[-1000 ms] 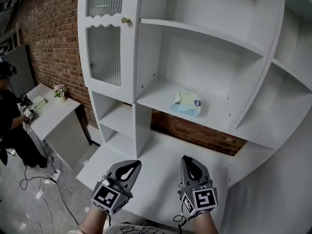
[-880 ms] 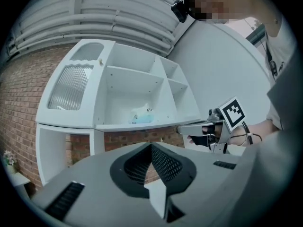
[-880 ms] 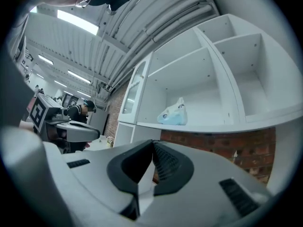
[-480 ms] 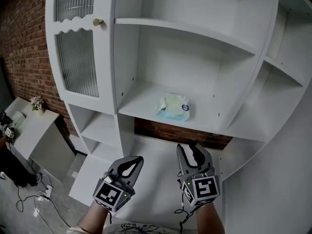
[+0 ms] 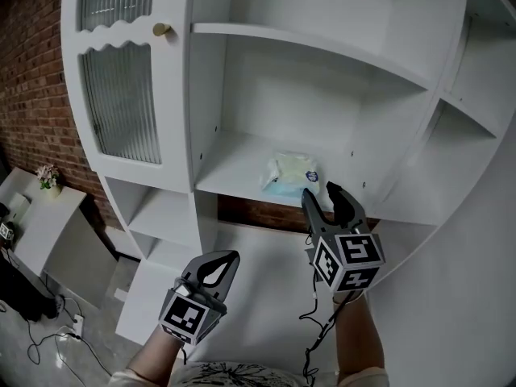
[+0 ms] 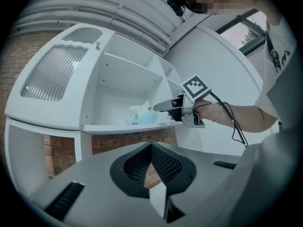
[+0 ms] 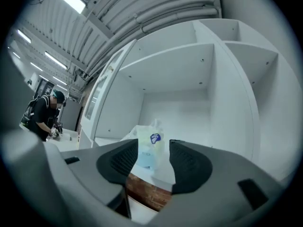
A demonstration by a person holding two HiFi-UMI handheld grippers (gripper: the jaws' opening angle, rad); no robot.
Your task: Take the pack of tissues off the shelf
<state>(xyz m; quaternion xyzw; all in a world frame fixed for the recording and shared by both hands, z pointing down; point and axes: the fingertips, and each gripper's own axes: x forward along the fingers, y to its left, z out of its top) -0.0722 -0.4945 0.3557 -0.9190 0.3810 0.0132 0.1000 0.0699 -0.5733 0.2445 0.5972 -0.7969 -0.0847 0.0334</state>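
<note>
Light and squashy by its look, the pack of tissues [image 5: 290, 174] lies near the shelf's [image 5: 234, 168] front edge, best pinched gently across its middle by the right gripper [image 5: 321, 192], whose empty jaws are opening just before it, while the left gripper's [image 5: 226, 260] sit together.

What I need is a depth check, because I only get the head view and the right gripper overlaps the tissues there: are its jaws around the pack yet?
Observer: Not yet. In the right gripper view the pack of tissues shows through the gap of the right gripper, whose jaws are opening. It lies beyond the pads, on the shelf.
Operator: Lined up?
Observer: Roughly; the pack shows in the gap, nearer the left jaw.
Operator: Height?
Observer: Side on, in the left gripper view, the fingertips are level with the pack and close to it; I cannot tell whether they touch.
</note>
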